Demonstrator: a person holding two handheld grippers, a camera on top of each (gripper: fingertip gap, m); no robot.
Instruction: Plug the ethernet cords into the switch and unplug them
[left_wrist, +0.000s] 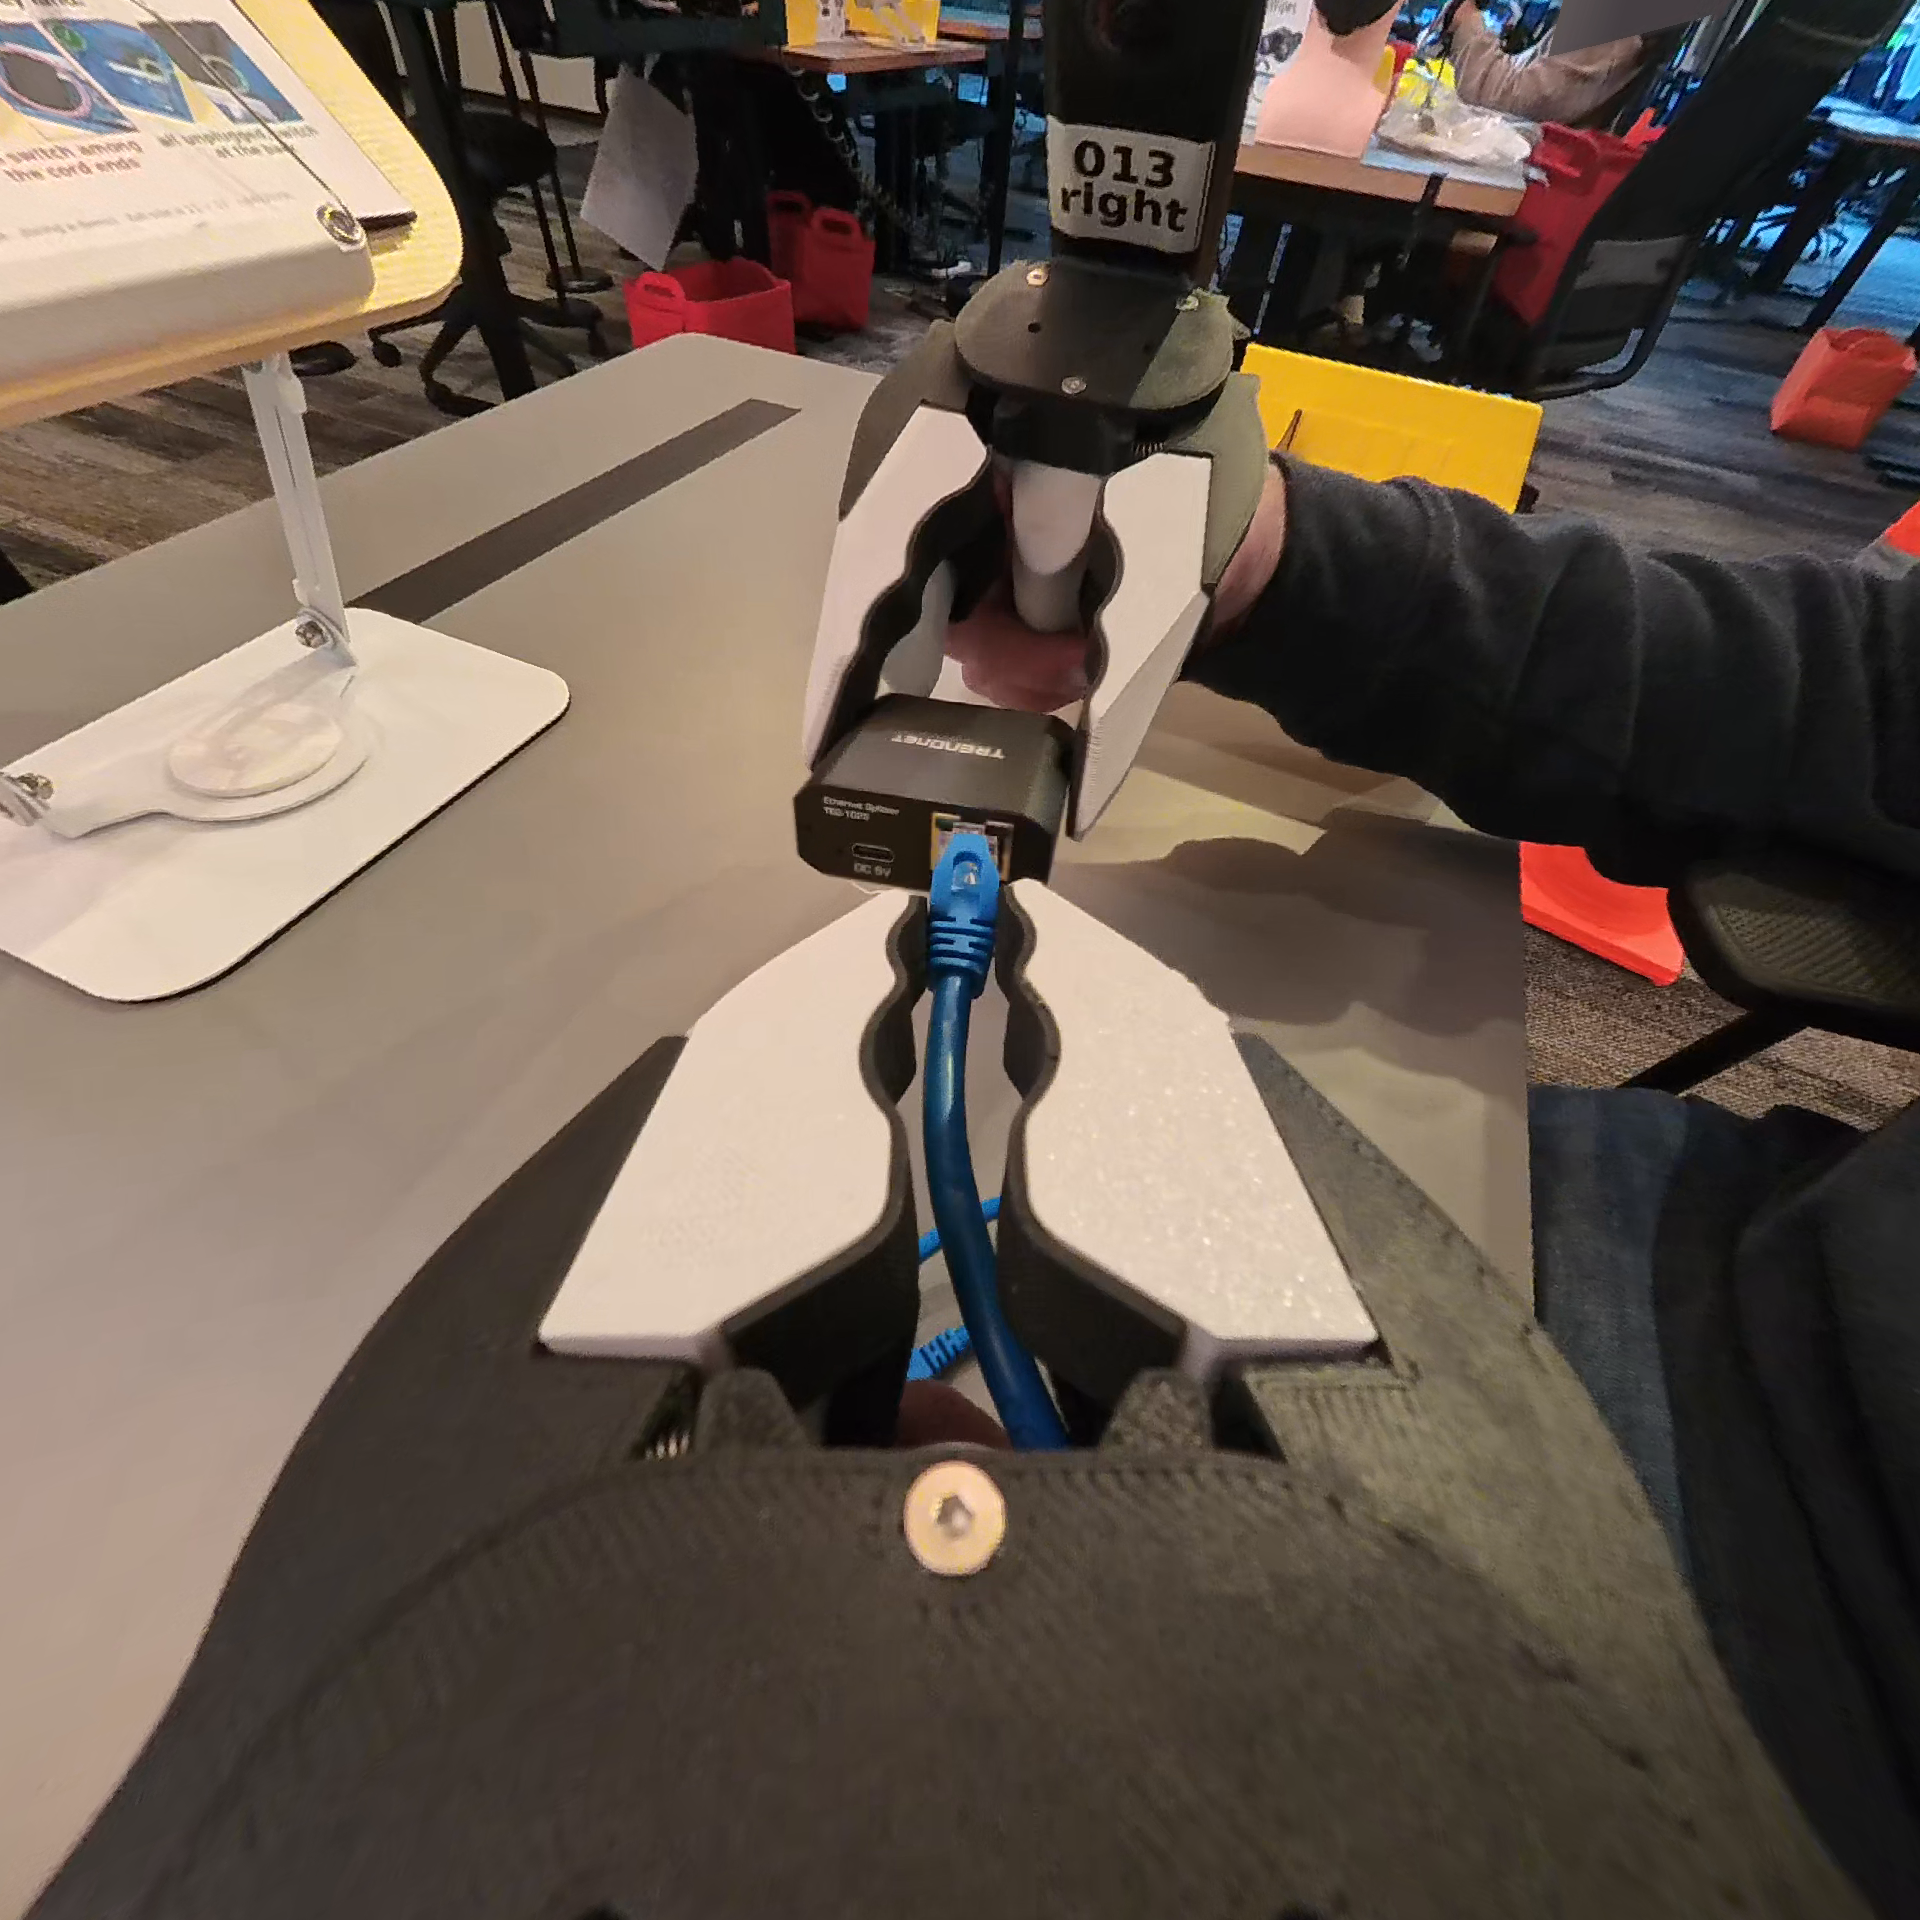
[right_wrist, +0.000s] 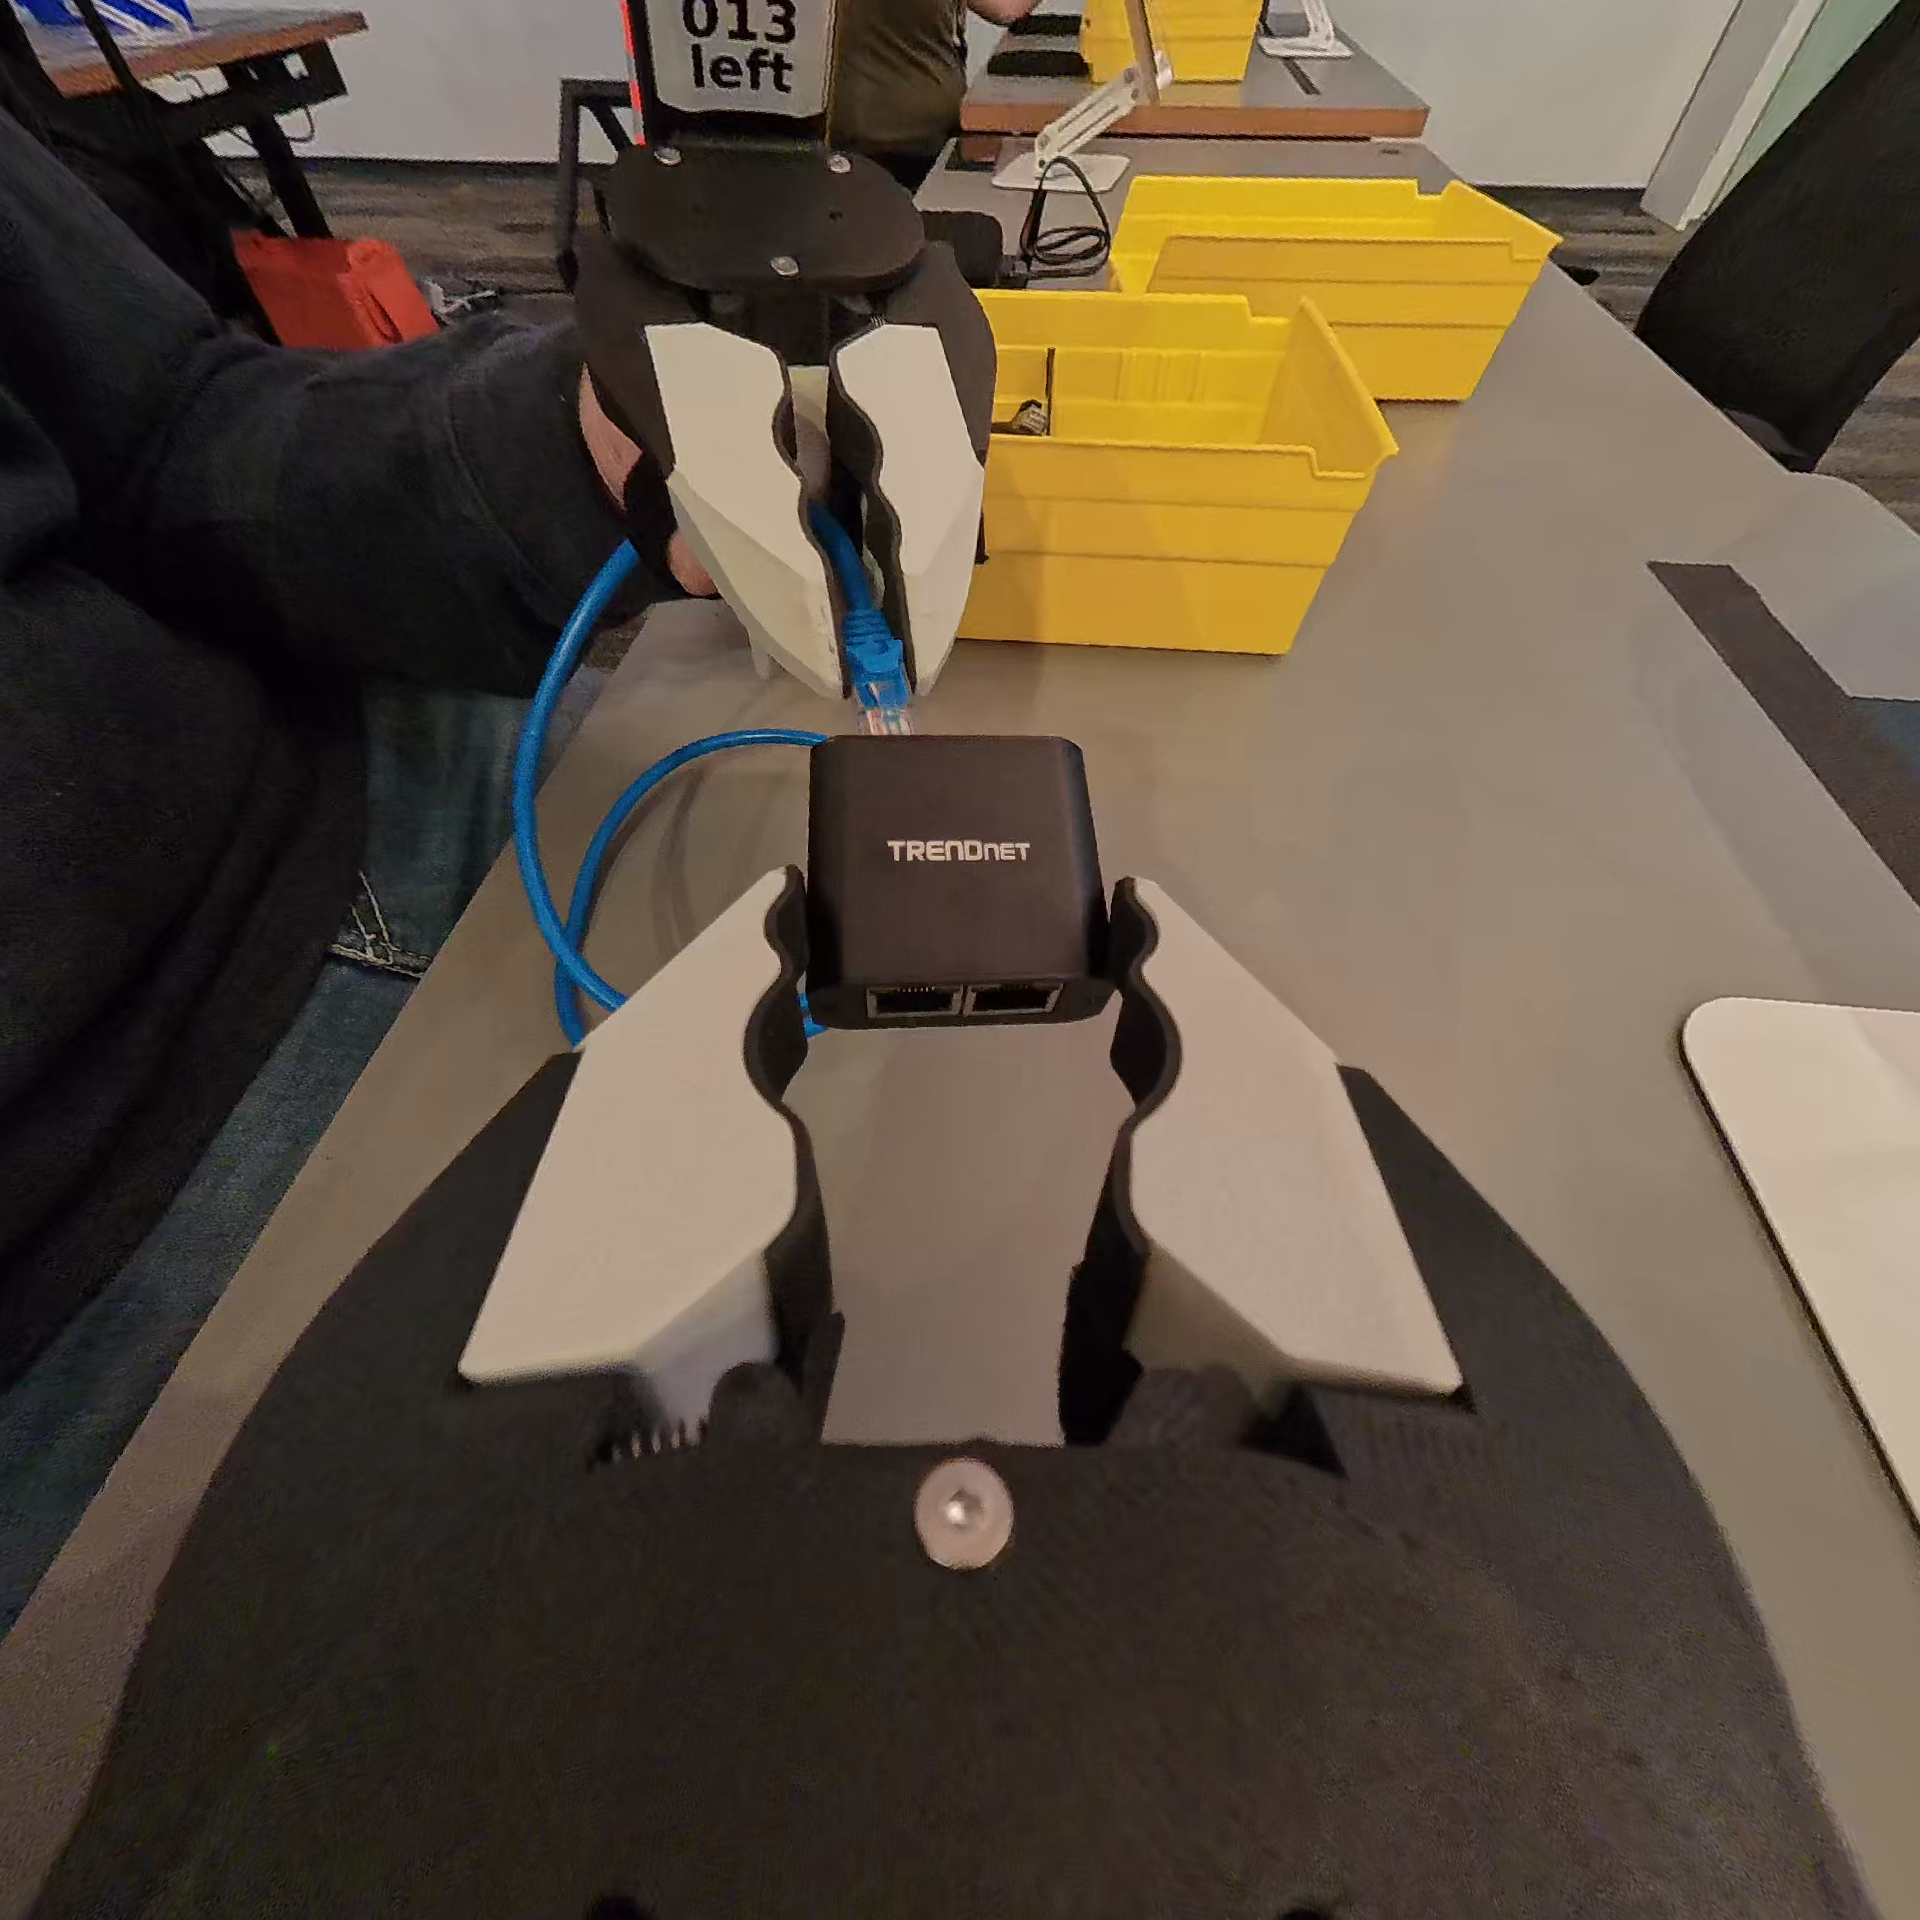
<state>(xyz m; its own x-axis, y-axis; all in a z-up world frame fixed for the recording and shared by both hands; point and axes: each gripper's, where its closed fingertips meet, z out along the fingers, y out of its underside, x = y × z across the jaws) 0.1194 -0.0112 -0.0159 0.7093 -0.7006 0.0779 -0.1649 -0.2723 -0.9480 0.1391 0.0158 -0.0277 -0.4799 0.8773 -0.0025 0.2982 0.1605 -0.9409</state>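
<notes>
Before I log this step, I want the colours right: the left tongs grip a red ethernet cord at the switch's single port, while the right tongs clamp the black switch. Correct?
Not quite: the cord is blue, not red, as the left wrist view shows. The rest holds: the left tongs grip it at the single port, while the right tongs clamp the black switch.

Blue cord (left_wrist: 956, 1091) — black switch (right_wrist: 956, 862)
</notes>
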